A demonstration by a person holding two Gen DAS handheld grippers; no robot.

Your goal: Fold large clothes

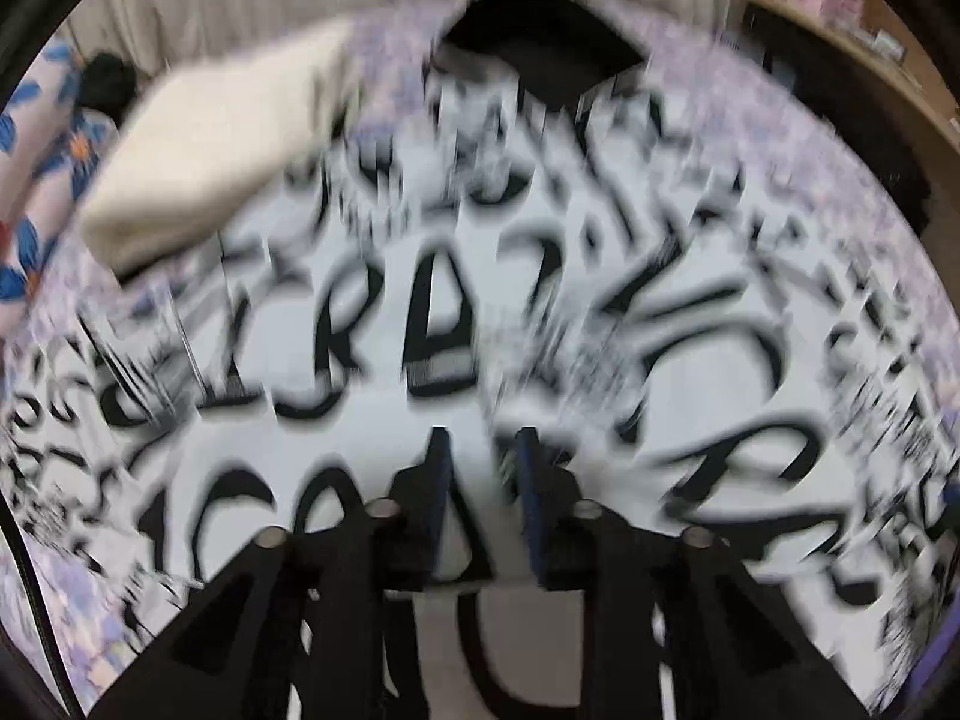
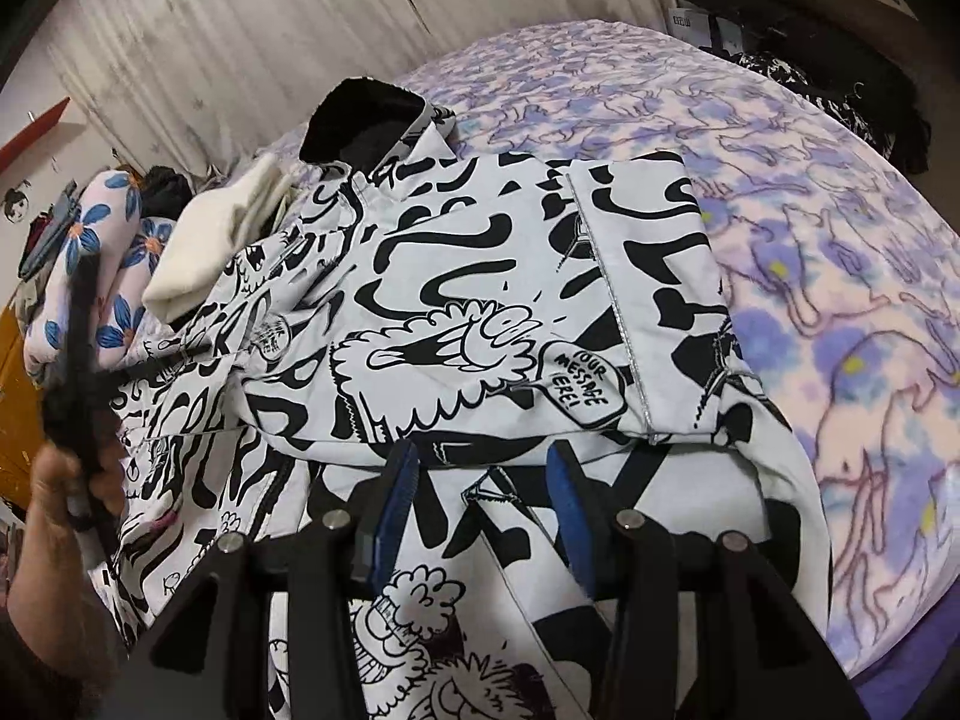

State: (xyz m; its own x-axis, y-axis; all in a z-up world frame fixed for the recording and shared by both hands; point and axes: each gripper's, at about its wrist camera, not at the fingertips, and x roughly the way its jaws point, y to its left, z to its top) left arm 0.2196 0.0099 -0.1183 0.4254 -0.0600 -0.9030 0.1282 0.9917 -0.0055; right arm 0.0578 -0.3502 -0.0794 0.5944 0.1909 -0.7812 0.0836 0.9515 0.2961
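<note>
A large white garment with black cartoon print (image 2: 456, 312) lies spread on the bed; a sleeve is folded across its right side and its black collar (image 2: 360, 120) points to the wall. It fills the blurred left wrist view (image 1: 456, 324). My right gripper (image 2: 480, 468) is open and empty, just above the garment's near part. My left gripper (image 1: 483, 450) is open over the print, nothing between its blue pads. The left gripper also shows at the left edge of the right wrist view (image 2: 78, 336), held in a hand.
A folded cream cloth (image 2: 216, 240) lies by the garment's far left; it also shows in the left wrist view (image 1: 216, 144). Blue-flowered pillows (image 2: 108, 252) sit further left. The bed has a purple patterned blanket (image 2: 840, 300). A wooden shelf (image 1: 852, 30) stands right.
</note>
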